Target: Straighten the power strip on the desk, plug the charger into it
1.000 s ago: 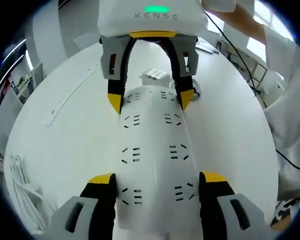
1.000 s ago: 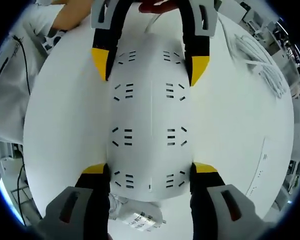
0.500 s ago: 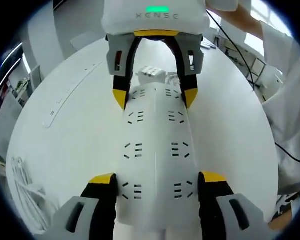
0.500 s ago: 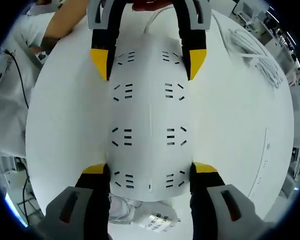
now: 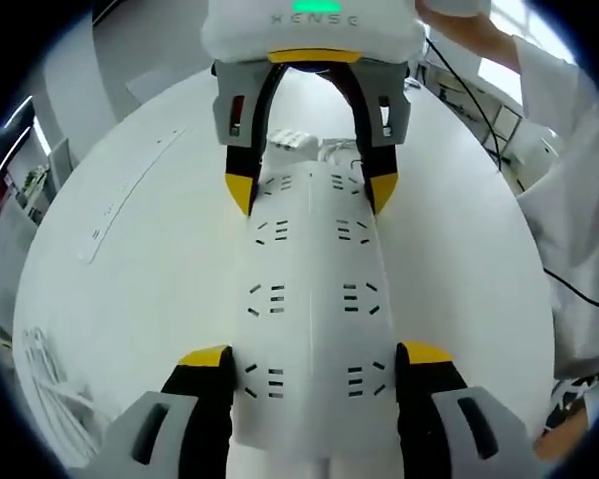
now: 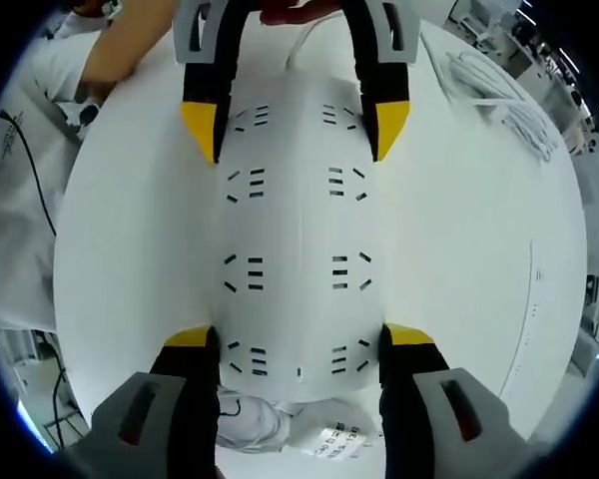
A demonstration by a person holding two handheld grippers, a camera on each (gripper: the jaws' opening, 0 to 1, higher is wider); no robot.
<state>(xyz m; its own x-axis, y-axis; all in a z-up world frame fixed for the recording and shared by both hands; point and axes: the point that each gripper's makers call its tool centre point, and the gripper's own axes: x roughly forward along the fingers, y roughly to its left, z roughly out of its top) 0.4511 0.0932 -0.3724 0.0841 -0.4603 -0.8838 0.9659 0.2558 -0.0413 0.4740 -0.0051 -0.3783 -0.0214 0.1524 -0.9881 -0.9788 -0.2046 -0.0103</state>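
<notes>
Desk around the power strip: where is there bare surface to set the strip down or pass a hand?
Bare desk runs along both long sides of the power strip, between it and the flat white bar, and on the opposite side. Crowded: the charger and coiled cable at the strip's end, and the cable bundle near the desk edge.

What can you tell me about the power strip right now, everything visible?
The white plastic power strip is a long, flat block with two rows of dark socket slots, four pairs along its length. It lies flat on the round white desk. The left hand-held gripper clamps its near end and the right hand-held gripper the far end, yellow-tipped fingers pressing its long sides. No sockets are occupied.
</notes>
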